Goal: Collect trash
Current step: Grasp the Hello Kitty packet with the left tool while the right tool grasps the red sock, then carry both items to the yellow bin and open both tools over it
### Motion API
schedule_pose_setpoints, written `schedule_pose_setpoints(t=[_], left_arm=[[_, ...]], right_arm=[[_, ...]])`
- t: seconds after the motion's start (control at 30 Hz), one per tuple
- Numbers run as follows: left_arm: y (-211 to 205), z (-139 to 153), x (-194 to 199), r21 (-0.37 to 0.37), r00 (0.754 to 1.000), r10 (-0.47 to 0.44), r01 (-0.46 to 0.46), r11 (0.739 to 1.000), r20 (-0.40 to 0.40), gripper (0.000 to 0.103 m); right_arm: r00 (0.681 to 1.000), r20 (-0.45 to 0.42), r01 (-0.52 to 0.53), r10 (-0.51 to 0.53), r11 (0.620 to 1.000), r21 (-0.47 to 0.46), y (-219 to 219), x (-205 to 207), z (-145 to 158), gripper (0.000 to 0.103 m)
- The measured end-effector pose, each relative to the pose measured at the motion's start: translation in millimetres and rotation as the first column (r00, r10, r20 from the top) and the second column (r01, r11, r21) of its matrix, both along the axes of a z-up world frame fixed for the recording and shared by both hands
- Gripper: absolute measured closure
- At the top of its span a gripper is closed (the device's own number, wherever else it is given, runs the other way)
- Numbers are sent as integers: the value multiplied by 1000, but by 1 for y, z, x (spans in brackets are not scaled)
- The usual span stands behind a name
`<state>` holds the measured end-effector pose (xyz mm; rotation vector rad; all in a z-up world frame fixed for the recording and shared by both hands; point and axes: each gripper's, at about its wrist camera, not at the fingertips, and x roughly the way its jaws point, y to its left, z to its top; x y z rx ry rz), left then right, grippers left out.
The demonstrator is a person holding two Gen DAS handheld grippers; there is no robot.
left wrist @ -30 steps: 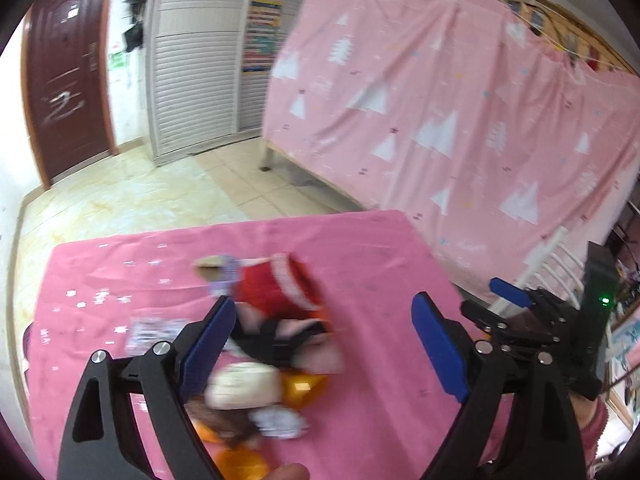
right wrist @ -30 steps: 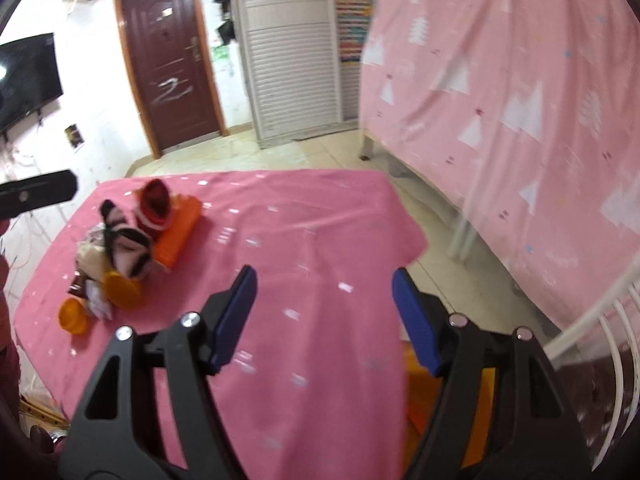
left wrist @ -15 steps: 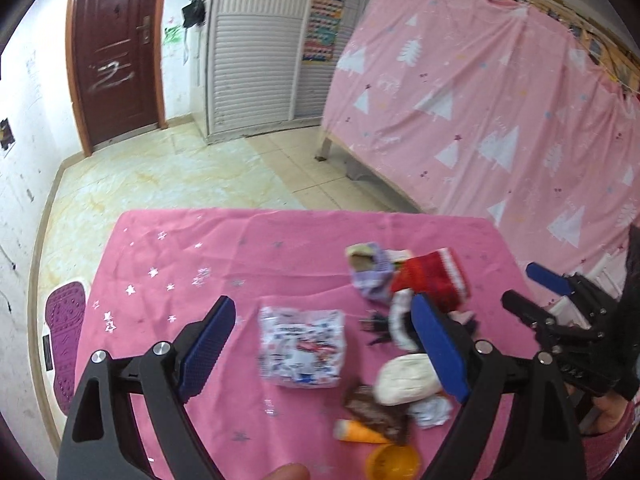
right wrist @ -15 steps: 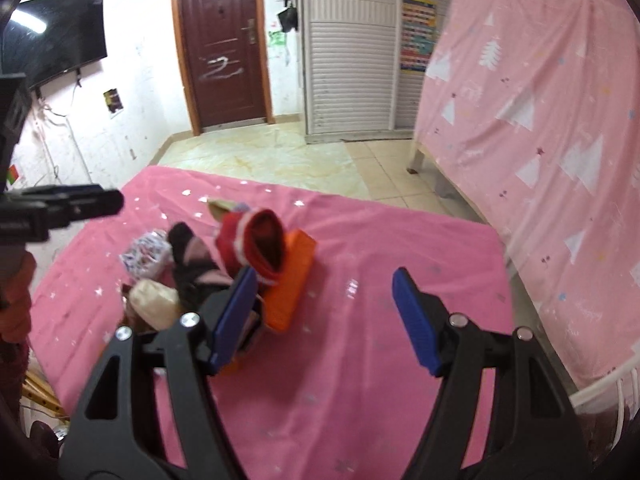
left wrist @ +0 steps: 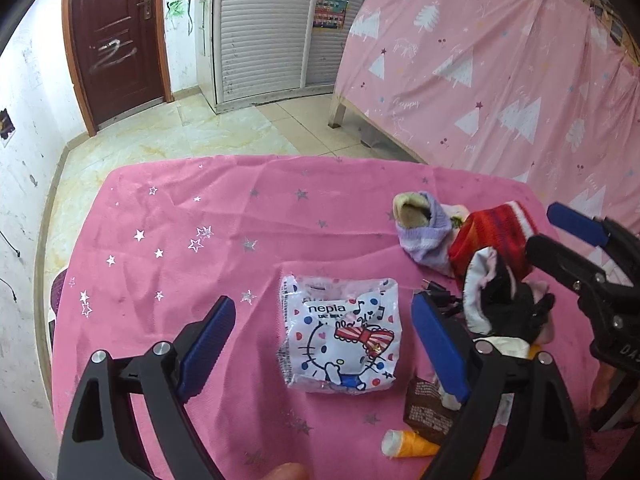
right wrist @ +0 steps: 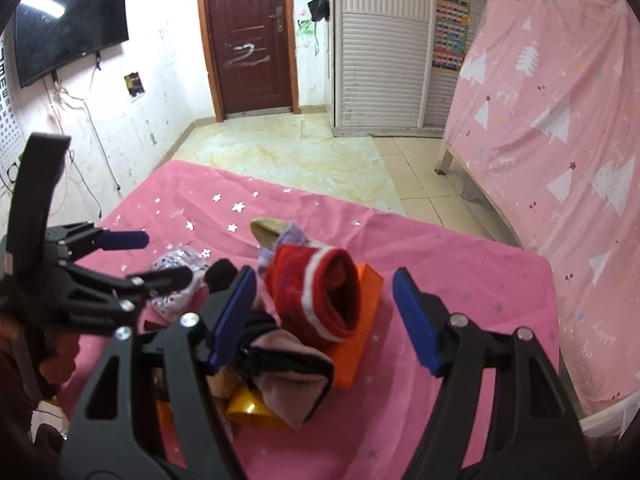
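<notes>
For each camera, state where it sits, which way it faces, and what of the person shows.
Left wrist: on the left tool, open, angled down at the tissue pack on the pink tablecloth; a fingertip shows at the bottom edge.
Right wrist: on the right tool, open, angled down at the red sock and orange box; a hand shows at left.
Shared: the red sock, cloth, brown door, each other's tool.

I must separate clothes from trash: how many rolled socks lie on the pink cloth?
3 visible: a lilac sock farthest back, a red striped sock beside it, a black-and-pink sock nearest. The pile may hide more.

"nepia" on tissue pack (left wrist: 340, 336)
</notes>
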<state>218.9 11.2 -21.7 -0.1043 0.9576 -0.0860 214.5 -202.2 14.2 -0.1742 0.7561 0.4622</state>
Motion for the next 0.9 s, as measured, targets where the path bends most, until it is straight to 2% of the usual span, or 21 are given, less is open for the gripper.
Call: schedule_pose_setpoints(t=[0.2,0.23,0.3,0.37,0.4,0.47,0.5,0.53,0.6,0.9], left_arm=[[-11,-9,5,32,1000,-4,4,999,-7,21],[-11,-10,5,21,1000,-6,6,1000,-3,24],[-11,-11,4,0,1000,1,-1,1000,3,37],[-9,-12,5,-30,1000,5,-5,1000,2,46],[-8,-13,5,-37,1000,8,-7,999,3,48],[-7,-15,3,-40,1000,9,-8,999,11,53],[-7,-15,2,-36,1000,8,-8,999,12,60],[-6,-16,0,-35,1000,6,-6,999,13,62],[-1,-14,-2,-47,1000,10,-10,999,12,66],[19,20,-13,-76,995,60,-54,996,80,67]], right_arm=[[1000,-31,0,-1,1000,-17,7,11,-12,35],[999,-38,-1,1,1000,-21,7,13,-13,35],[999,-51,-8,7,1000,-22,9,15,-16,36],[997,-71,-20,19,1000,-20,10,18,-18,53],[997,-71,-20,19,999,-26,11,18,-18,57],[997,-72,-26,23,999,-42,14,18,-21,75],[997,-71,-31,28,999,-36,14,17,-21,79],[997,-67,-30,28,999,-30,14,17,-21,84],[998,-57,-21,20,1000,-18,11,16,-20,86],[1000,24,10,-11,999,40,-3,6,6,87]])
